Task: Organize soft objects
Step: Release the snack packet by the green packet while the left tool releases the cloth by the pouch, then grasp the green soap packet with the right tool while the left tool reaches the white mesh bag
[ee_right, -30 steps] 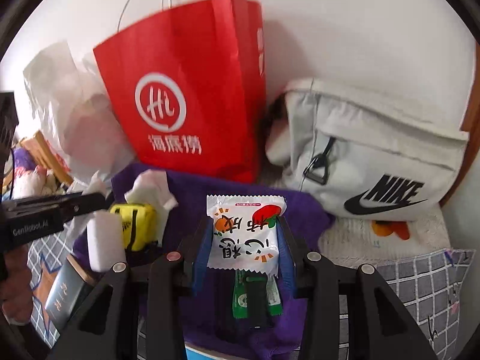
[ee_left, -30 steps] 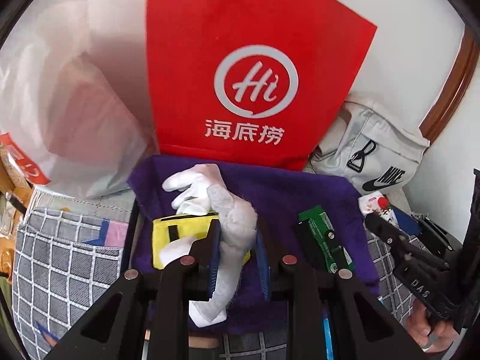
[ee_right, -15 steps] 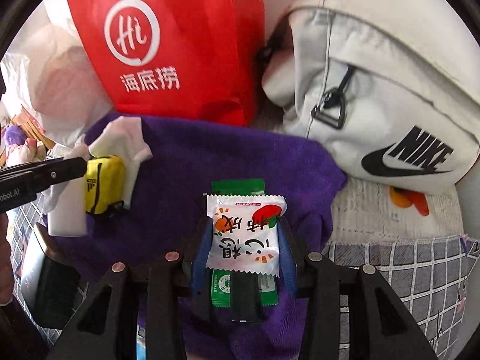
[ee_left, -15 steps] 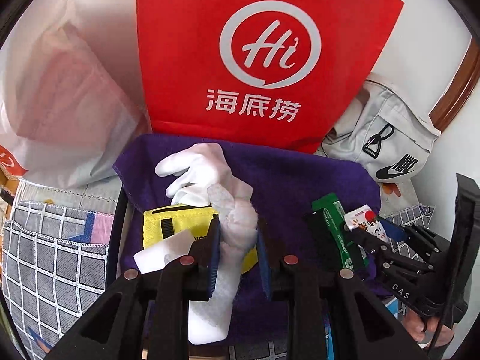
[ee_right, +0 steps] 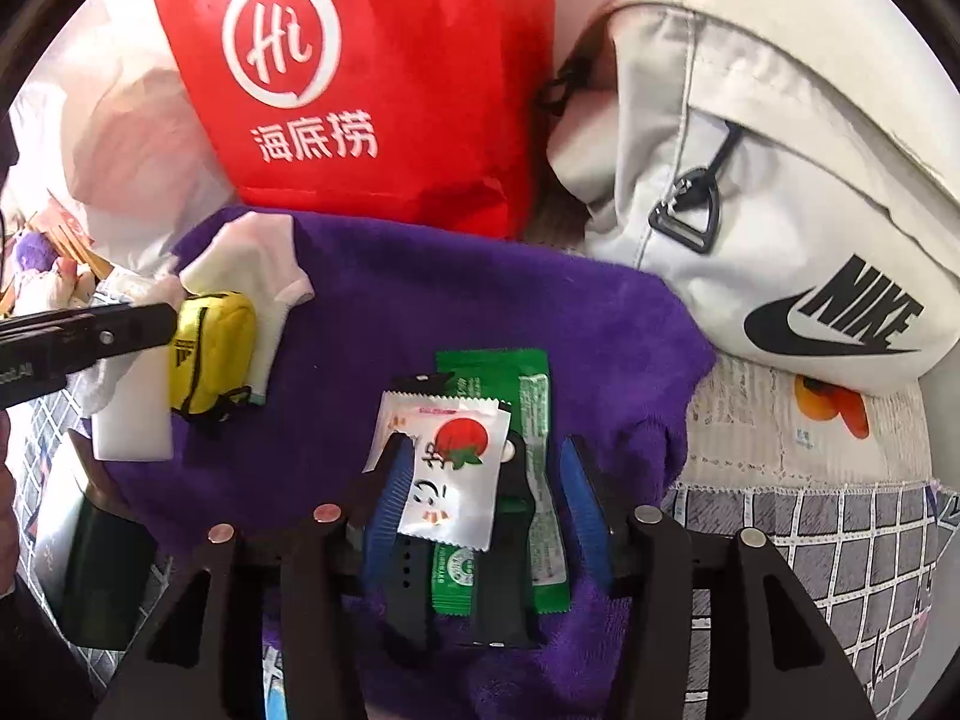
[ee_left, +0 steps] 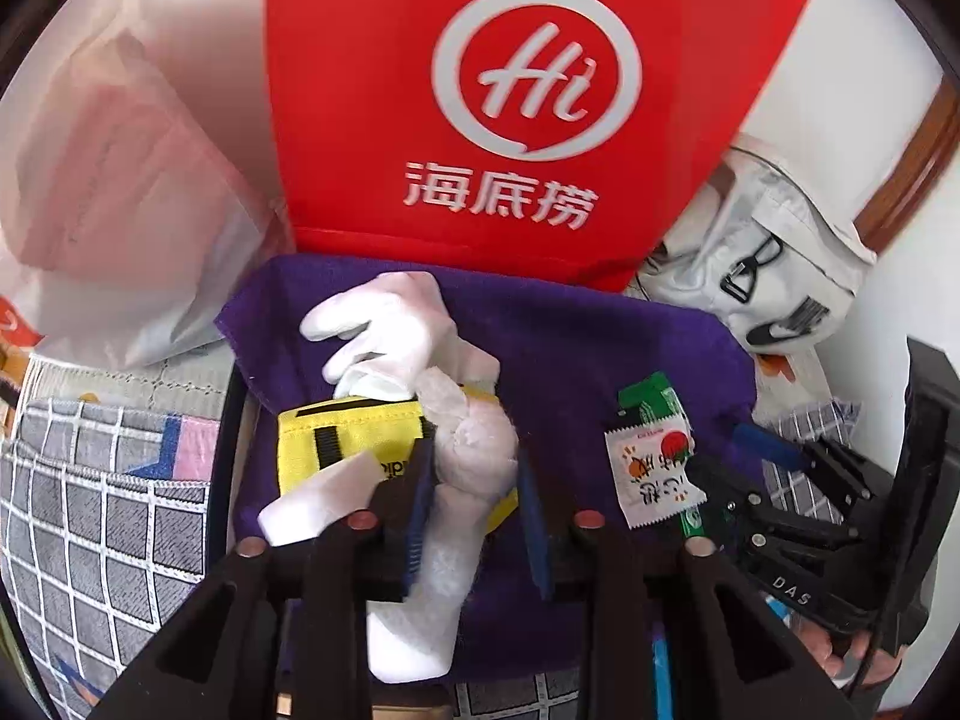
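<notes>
A purple towel (ee_left: 600, 348) is spread on the bed. On its left, a white glove (ee_left: 384, 324) is draped over a yellow pouch (ee_left: 336, 438) beside a white foam block (ee_left: 318, 498). My left gripper (ee_left: 473, 462) straddles the glove's lower part. Its jaws are opening and the right pad stands just off the cloth. On the towel's right, a white snack packet (ee_right: 456, 480) lies tilted on green packets (ee_right: 522, 384) and a black strap (ee_right: 408, 570). My right gripper (ee_right: 485, 450) is around it with jaws opening. Only the left pad is near the packet.
A red paper bag (ee_left: 510, 90) stands behind the towel, with a white plastic bag (ee_left: 120, 180) to its left and a grey Nike bag (ee_right: 780, 210) to its right. Grey checked bedding (ee_right: 840, 540) surrounds the towel. A dark box (ee_right: 96, 570) sits at its left edge.
Both grippers came down to the towel and their jaws widened. The snack packet slipped from upright between the right pads to lying tilted on the green packets. The glove settled onto the pouch.
</notes>
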